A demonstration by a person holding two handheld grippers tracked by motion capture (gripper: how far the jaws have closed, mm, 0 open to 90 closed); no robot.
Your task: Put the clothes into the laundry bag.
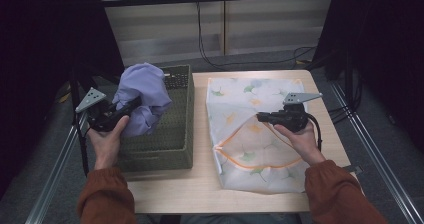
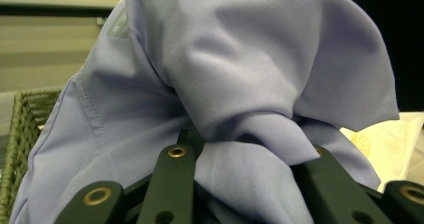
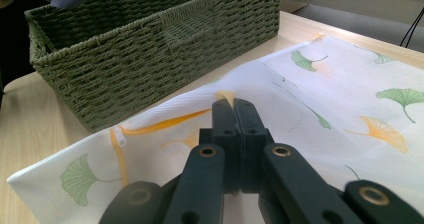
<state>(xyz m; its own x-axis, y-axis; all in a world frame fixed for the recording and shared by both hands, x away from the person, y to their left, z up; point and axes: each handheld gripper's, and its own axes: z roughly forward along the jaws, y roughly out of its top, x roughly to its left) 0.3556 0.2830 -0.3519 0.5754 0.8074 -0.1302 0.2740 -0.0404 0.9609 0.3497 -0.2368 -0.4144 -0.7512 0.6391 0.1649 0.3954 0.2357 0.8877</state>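
Left gripper [image 1: 131, 105] clamps cloth [image 1: 145, 96] above basket [image 1: 181, 115] rim.

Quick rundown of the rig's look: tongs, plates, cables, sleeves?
Both tongs, left and right, are black, each topped by a grey three-cornered plate. The jaws are matt black bars with brass-ringed rivet holes. A black cable loops from the right tongs. The person wears rust-orange sleeves with gathered cuffs; no gloves.

Basket [image 1: 172, 134]: left part of the table [image 1: 175, 191].
Mesh bag [image 1: 250, 134]: right of basket, touching it.
Garment [image 1: 145, 99]: above basket.
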